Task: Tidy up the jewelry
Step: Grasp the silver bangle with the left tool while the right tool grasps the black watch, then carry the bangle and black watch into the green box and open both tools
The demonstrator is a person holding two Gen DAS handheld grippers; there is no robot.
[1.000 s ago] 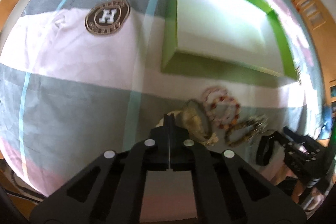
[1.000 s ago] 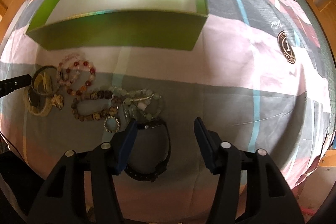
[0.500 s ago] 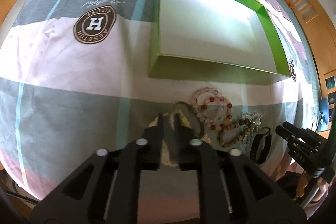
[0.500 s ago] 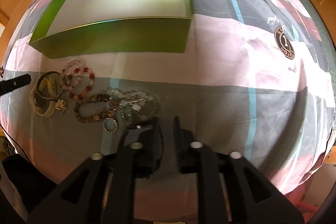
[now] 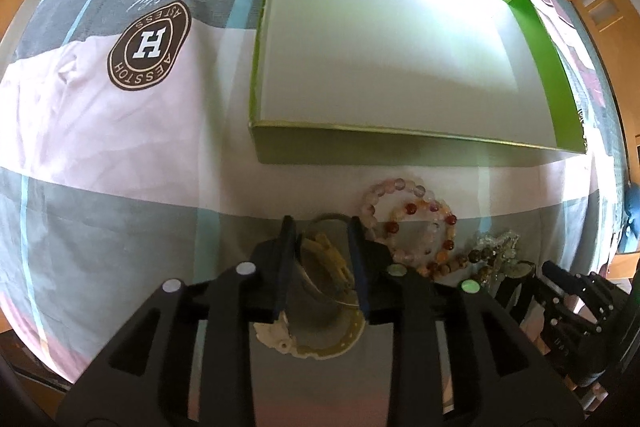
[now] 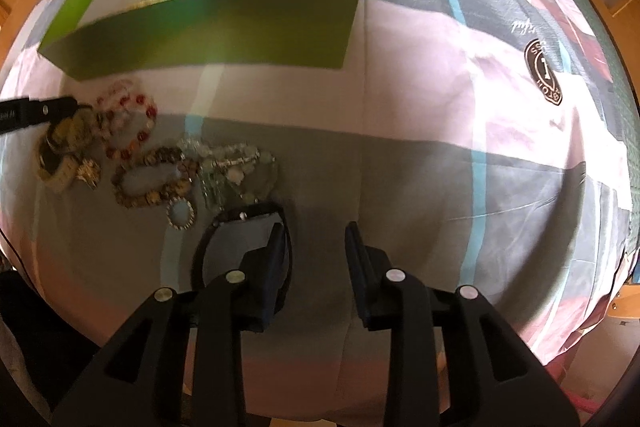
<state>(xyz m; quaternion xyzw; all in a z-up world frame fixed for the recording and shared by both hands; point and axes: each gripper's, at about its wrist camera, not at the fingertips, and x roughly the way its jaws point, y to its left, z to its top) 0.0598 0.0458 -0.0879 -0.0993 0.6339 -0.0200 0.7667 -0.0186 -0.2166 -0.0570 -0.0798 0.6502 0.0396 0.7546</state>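
The left gripper [image 5: 322, 227] is opening its jaws around the yellowish bangles [image 5: 324, 259] on the bedspread [image 5: 120, 155], not clamping them. The right gripper's [image 6: 314, 239] jaws are standing parted, one finger inside the black bracelet [image 6: 244, 215], gripping nothing.

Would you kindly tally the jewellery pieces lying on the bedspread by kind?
Beaded bracelets: 4 (pale pink, red-orange, brown, pale green)
Bangles: 2 (cream, thin metal)
Black band: 1
Oval pendant: 1
Total: 8

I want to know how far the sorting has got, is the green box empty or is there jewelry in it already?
Empty. The green box shows only its bare white floor in both views, while the beaded bracelets and the black watch lie outside it on the bedsheet.
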